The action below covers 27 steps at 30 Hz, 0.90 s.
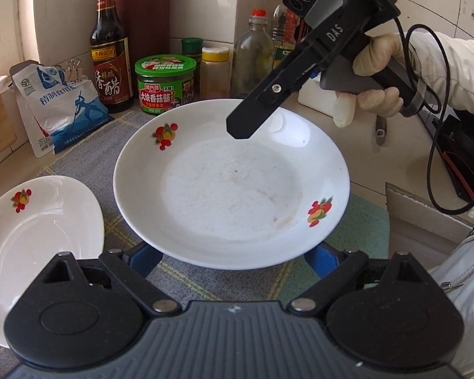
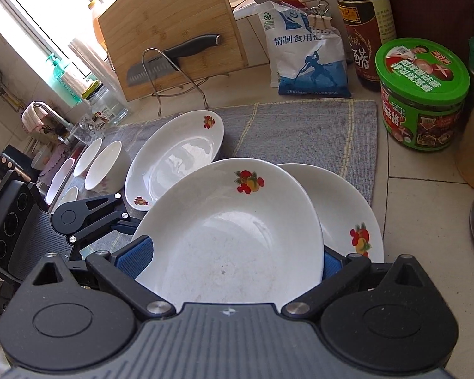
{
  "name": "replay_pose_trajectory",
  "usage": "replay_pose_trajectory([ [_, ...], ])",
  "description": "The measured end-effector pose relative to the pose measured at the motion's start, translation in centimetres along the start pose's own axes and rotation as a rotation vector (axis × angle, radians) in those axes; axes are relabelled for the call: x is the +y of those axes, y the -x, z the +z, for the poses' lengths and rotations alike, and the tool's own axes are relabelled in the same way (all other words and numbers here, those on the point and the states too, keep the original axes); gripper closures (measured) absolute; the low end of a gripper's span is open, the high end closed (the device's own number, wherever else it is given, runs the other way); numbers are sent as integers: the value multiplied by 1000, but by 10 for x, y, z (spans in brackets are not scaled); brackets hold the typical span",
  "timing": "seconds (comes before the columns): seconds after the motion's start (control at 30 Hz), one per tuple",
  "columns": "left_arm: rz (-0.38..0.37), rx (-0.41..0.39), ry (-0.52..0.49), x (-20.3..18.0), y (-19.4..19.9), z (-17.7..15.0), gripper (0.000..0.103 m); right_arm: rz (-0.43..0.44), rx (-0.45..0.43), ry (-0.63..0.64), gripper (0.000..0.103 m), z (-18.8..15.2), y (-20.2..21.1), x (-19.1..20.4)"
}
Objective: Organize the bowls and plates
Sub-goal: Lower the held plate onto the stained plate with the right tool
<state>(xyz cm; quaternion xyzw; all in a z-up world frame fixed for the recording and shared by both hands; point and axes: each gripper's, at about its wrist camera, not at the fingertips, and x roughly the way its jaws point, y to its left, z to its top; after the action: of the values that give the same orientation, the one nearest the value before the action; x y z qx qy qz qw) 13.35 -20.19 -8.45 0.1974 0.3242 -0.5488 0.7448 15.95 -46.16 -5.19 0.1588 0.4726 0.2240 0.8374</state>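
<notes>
currently logged: my left gripper has blue pads spread wide either side of a shallow white glazed plate with fruit decals, scuffed matte inside, above a grey woven mat. my right gripper likewise open around it. second glossy plate lies beneath.
</notes>
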Motion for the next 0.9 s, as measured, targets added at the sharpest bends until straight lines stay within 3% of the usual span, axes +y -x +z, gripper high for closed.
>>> replay_pose_trajectory([
  [0.9, -3, 79, -66, 4, -23, 20, 8, -17, -1, -89, 0, -20, 7, -24],
])
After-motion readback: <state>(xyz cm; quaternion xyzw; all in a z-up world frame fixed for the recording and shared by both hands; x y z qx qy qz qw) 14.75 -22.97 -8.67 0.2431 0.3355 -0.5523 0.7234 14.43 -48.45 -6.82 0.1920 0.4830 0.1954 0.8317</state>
